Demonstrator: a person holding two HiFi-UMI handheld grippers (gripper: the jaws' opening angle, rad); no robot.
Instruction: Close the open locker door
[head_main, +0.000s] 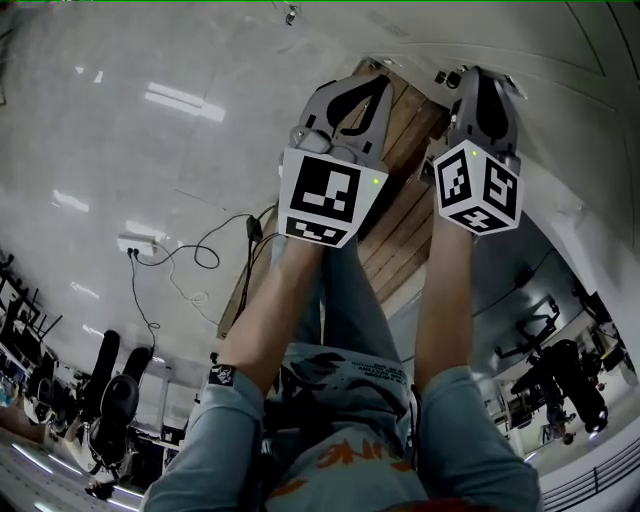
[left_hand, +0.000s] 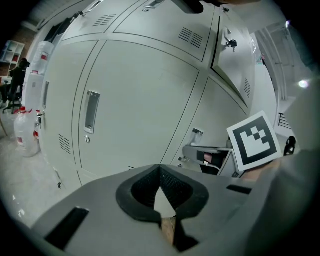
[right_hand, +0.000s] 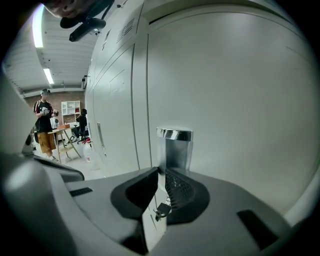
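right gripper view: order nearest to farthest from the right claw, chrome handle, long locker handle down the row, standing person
1. chrome handle, centre, right at the tips of the right claw.
2. long locker handle, left, further down the row.
3. standing person, far left, across the room.

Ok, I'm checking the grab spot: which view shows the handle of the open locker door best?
The right gripper view: the handle stands large and sharp, just beyond the jaws of the right gripper. The left gripper view catches only a small metal bit near the marker cube that may be it. The head view does not show it.
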